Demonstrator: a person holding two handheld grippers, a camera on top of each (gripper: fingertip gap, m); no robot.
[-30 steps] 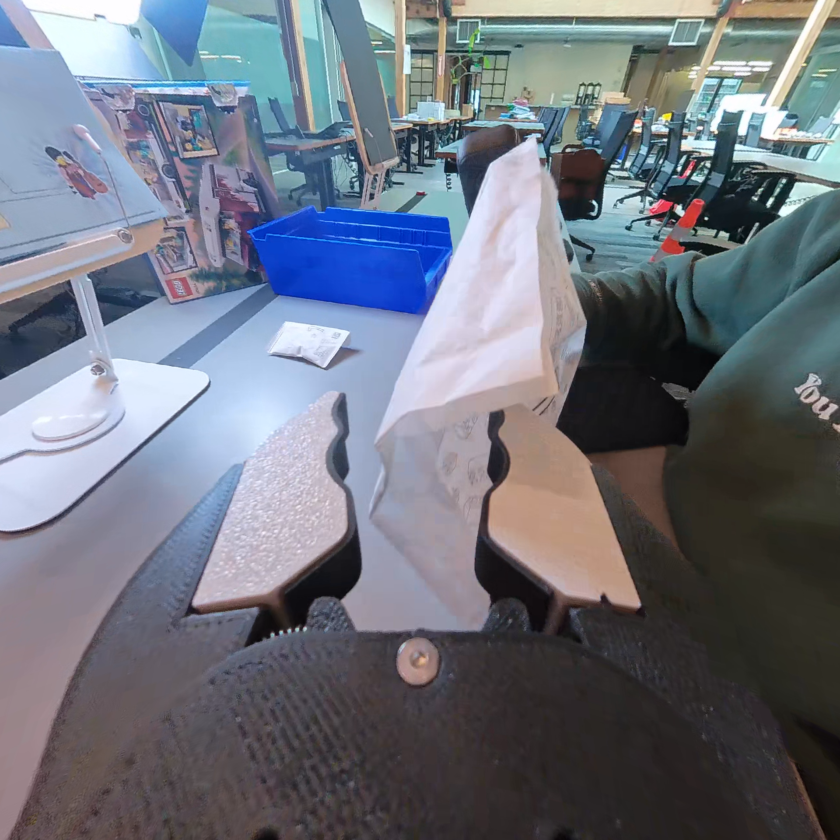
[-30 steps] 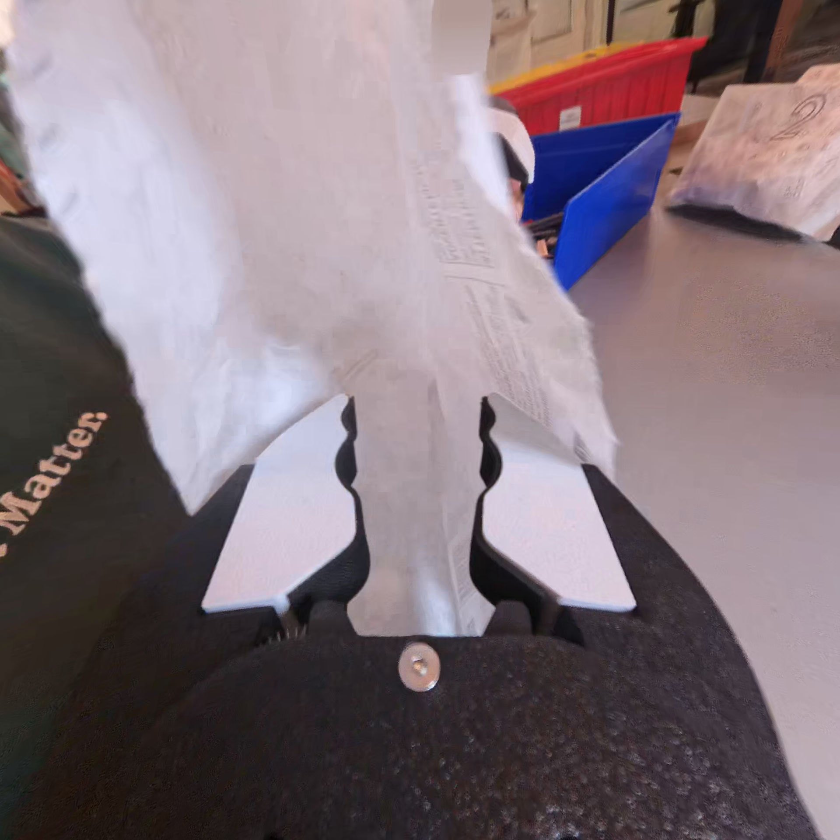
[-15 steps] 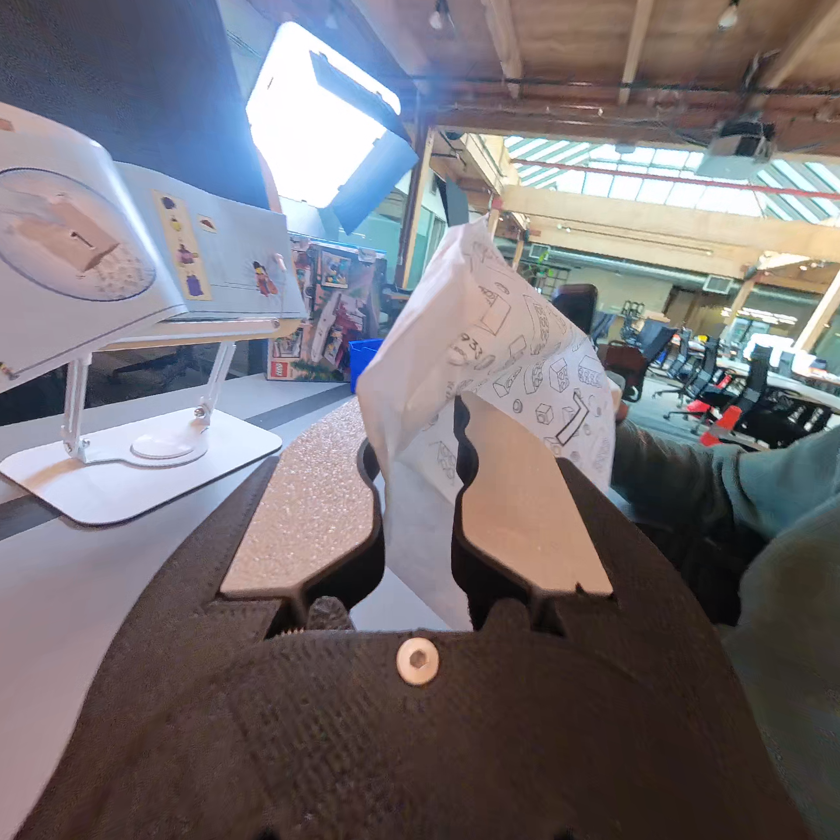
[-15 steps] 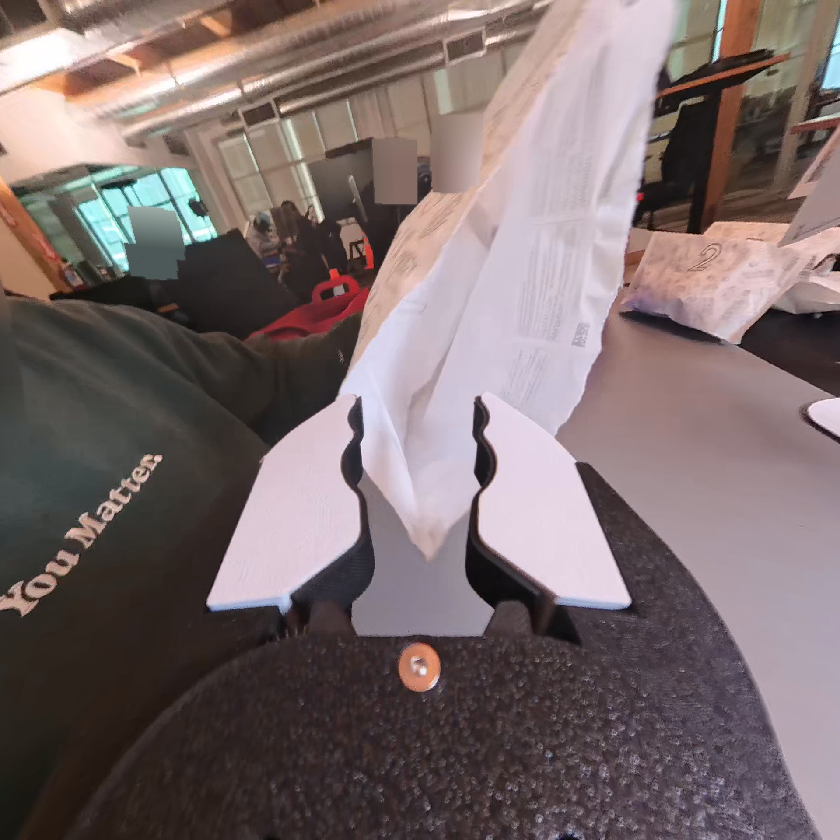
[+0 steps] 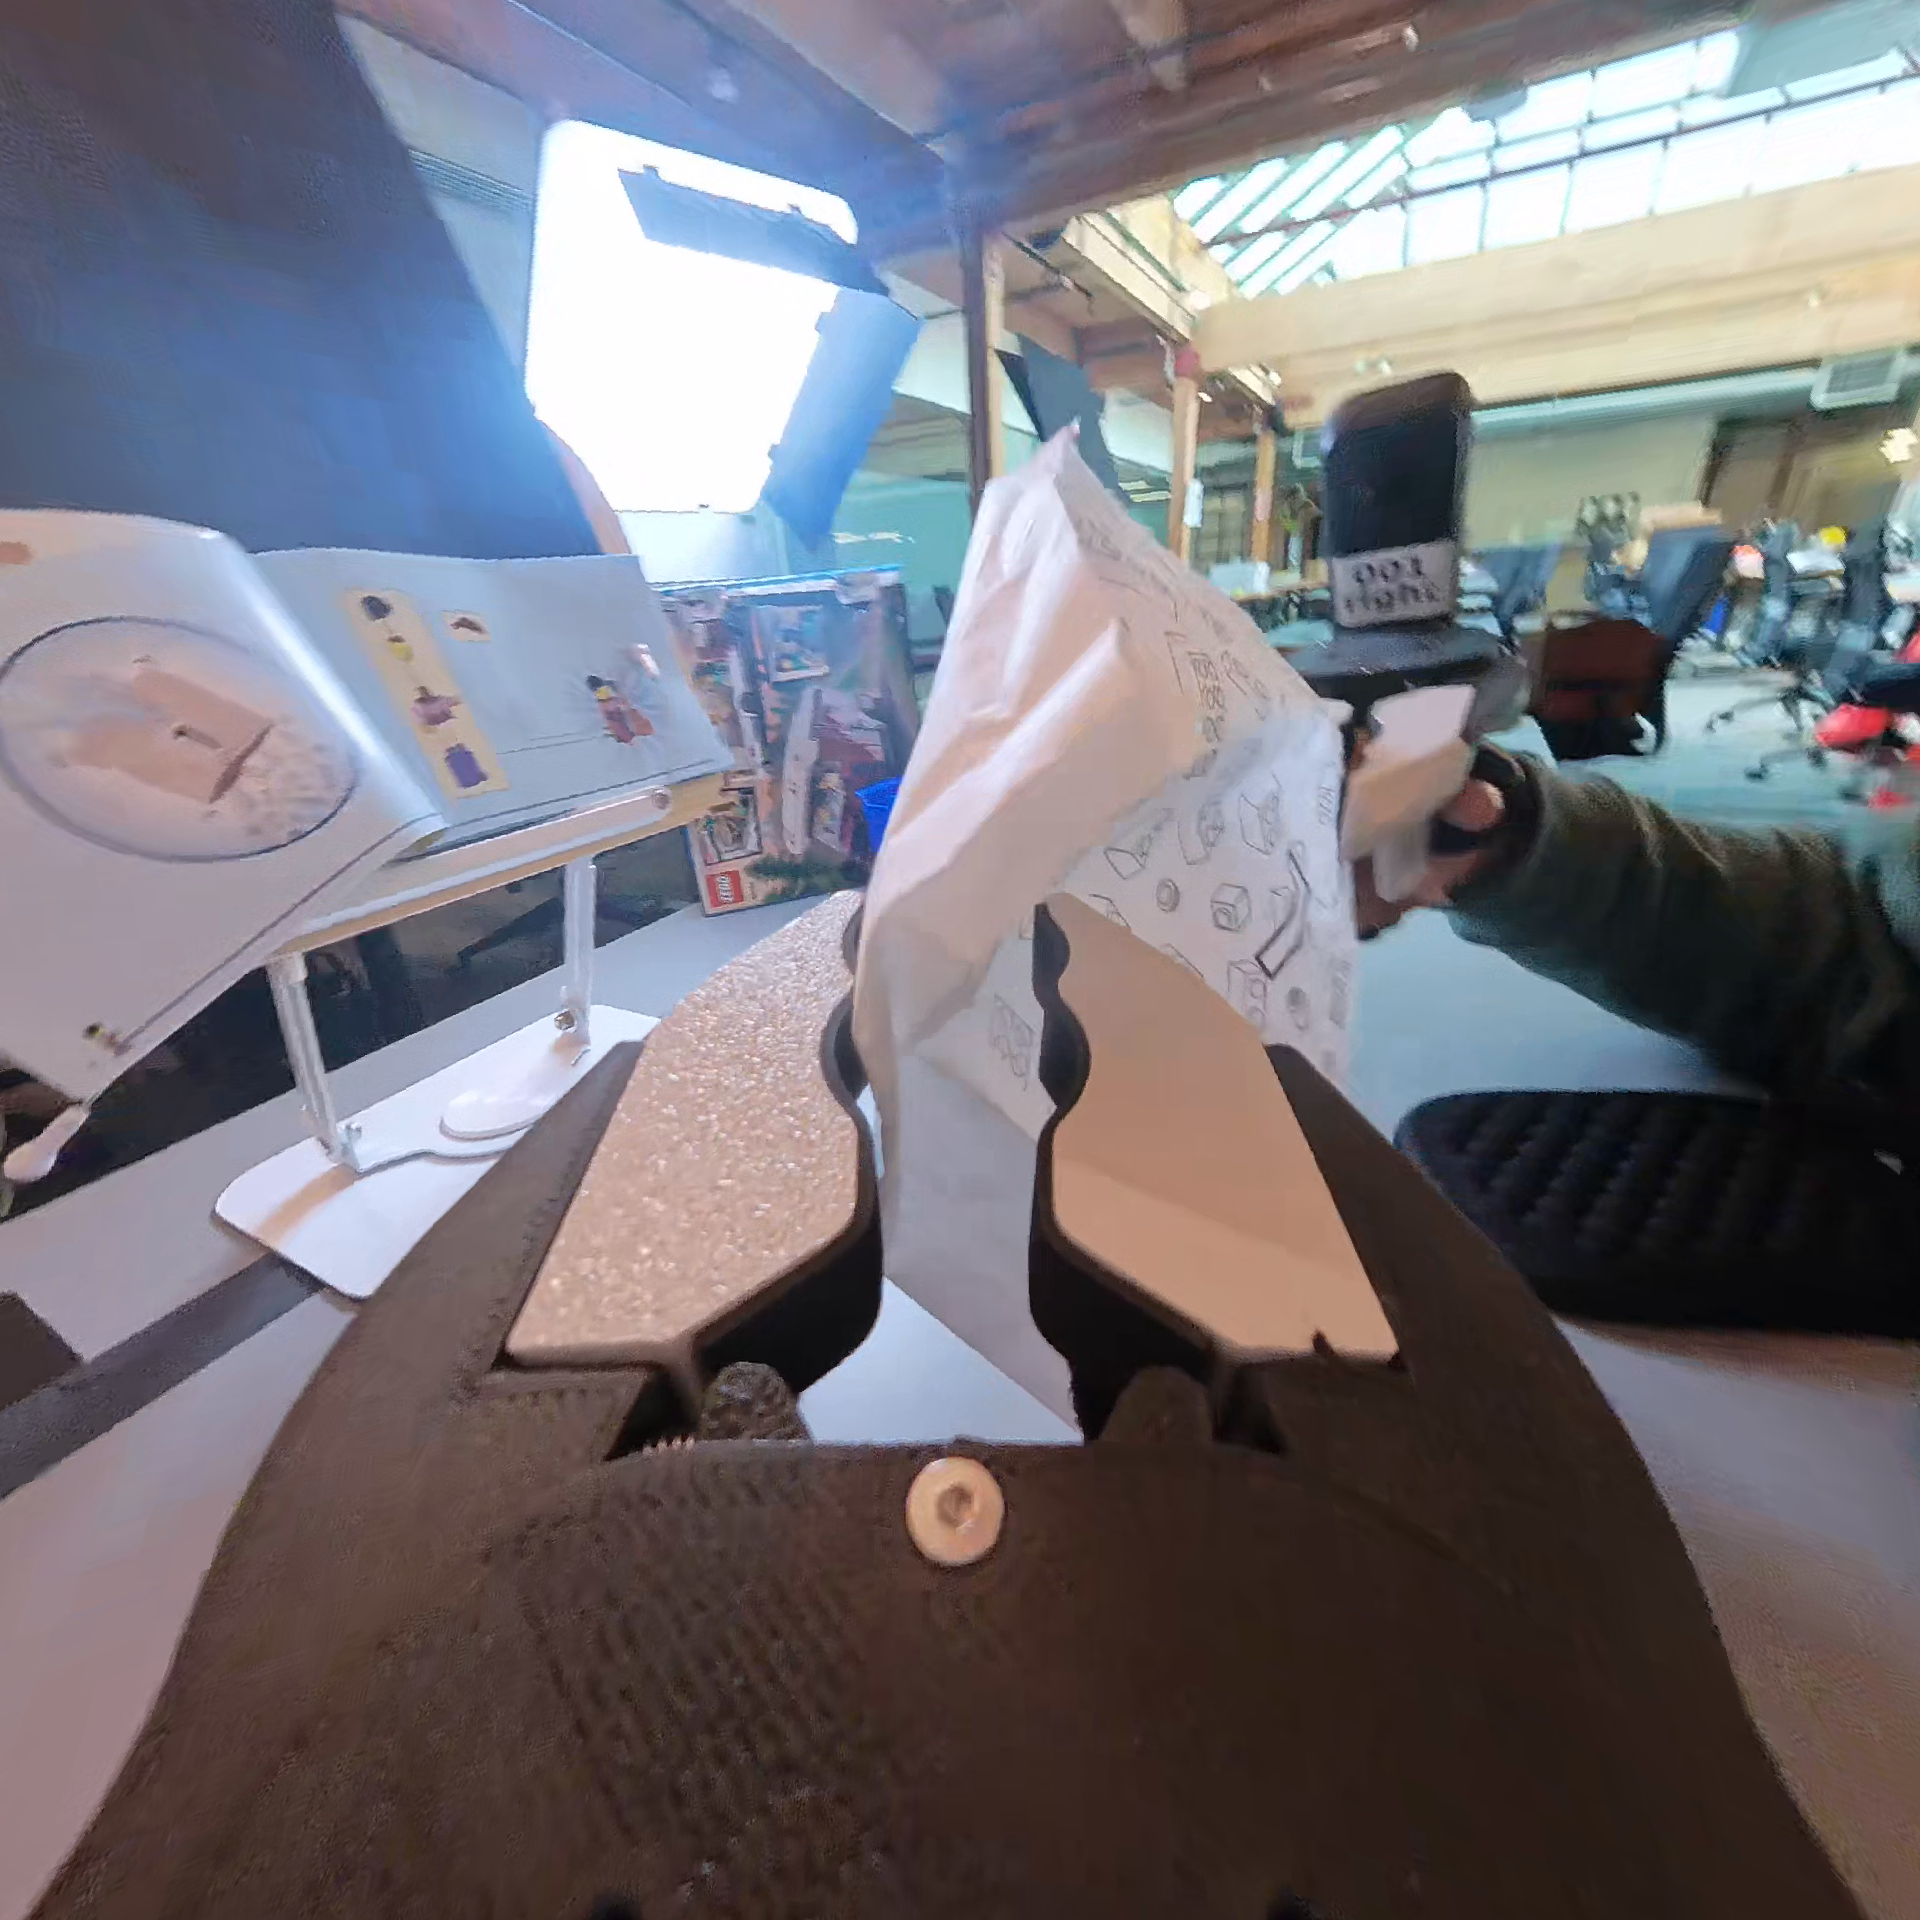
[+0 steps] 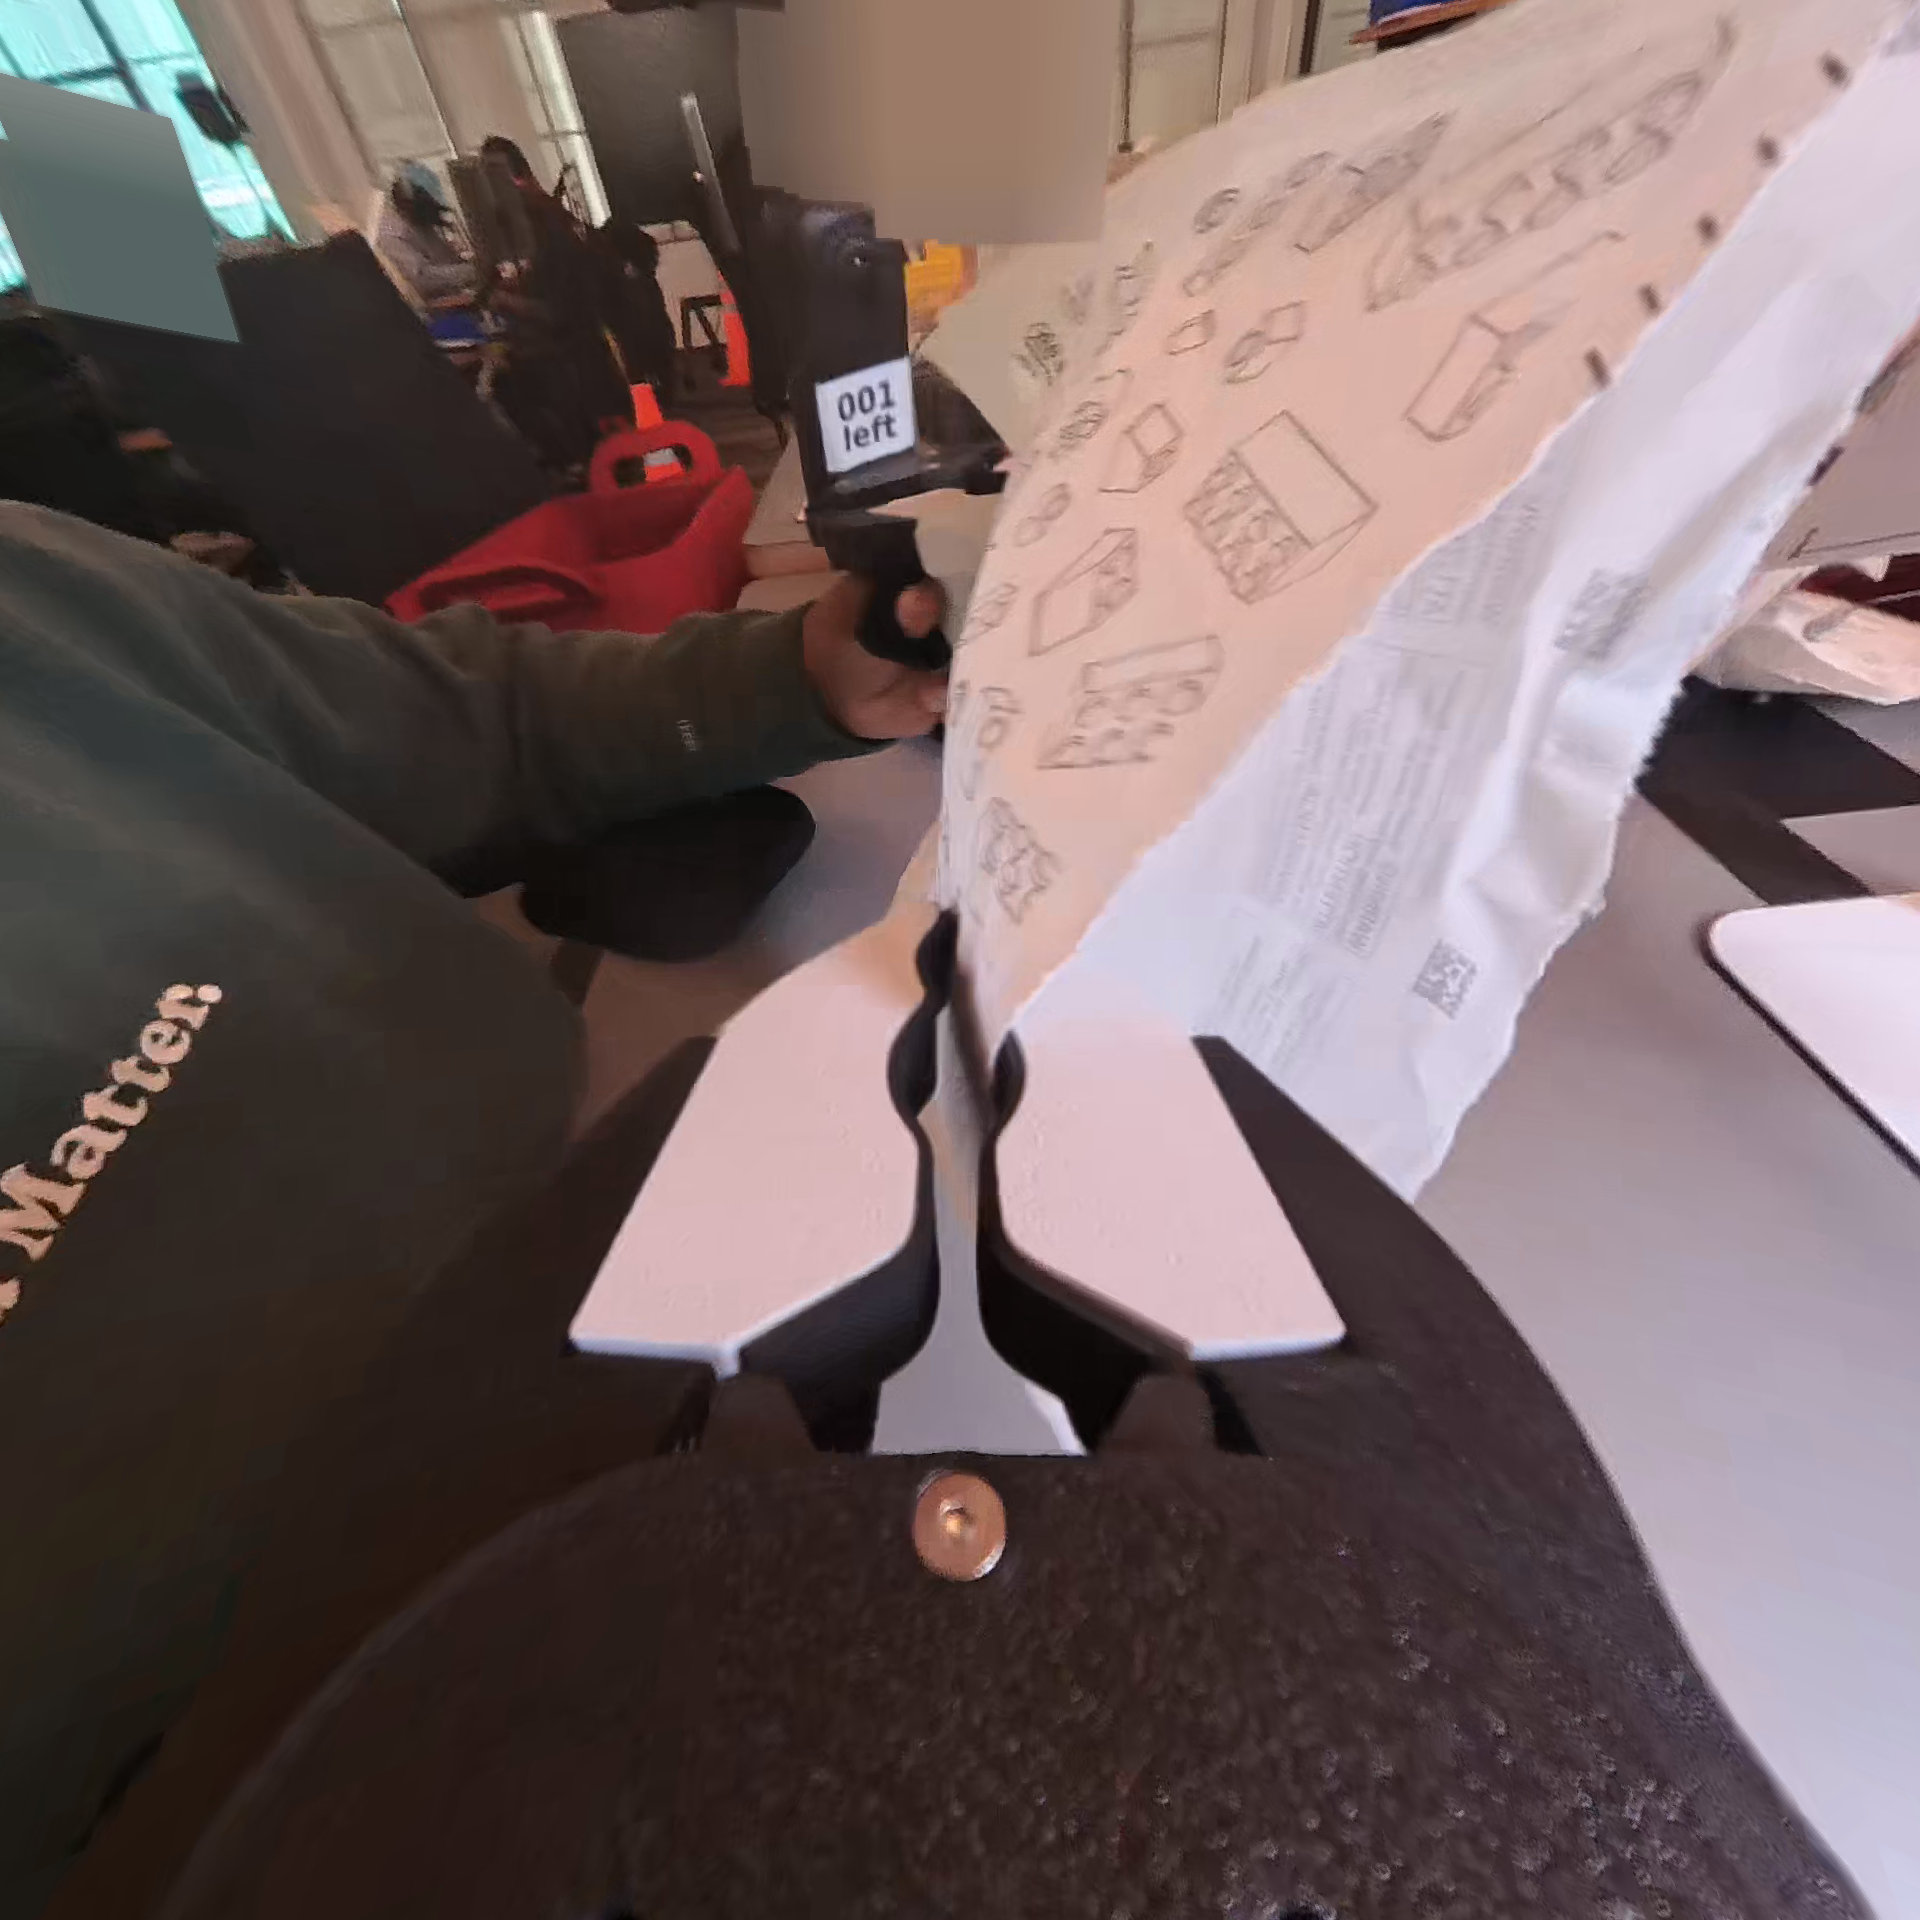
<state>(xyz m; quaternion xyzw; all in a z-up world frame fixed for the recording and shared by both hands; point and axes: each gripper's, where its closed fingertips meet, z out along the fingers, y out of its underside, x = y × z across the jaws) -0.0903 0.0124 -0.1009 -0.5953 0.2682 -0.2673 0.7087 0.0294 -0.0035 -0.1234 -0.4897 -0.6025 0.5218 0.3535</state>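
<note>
Above the grey table [image 5: 1455, 1029], the left gripper [image 5: 951, 1039] is pinching a white printed paper bag [image 5: 1049, 727]. The right gripper [image 6: 961, 1023] is clamping the bag's far edge, an instruction booklet on a white stand [image 5: 312, 686] sitting at left.

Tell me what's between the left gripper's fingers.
In the left wrist view, the white printed paper bag stands between the left gripper's fingers, both pressing it.

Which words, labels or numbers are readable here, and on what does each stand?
I do not copy writing; these bear it:
White paper bag, gripped by left tongs and right tongs: blurred fine print.
White labels on both gripper bodies.
Green sweatshirt: pale lettering.
Toy box: red logo.
</note>
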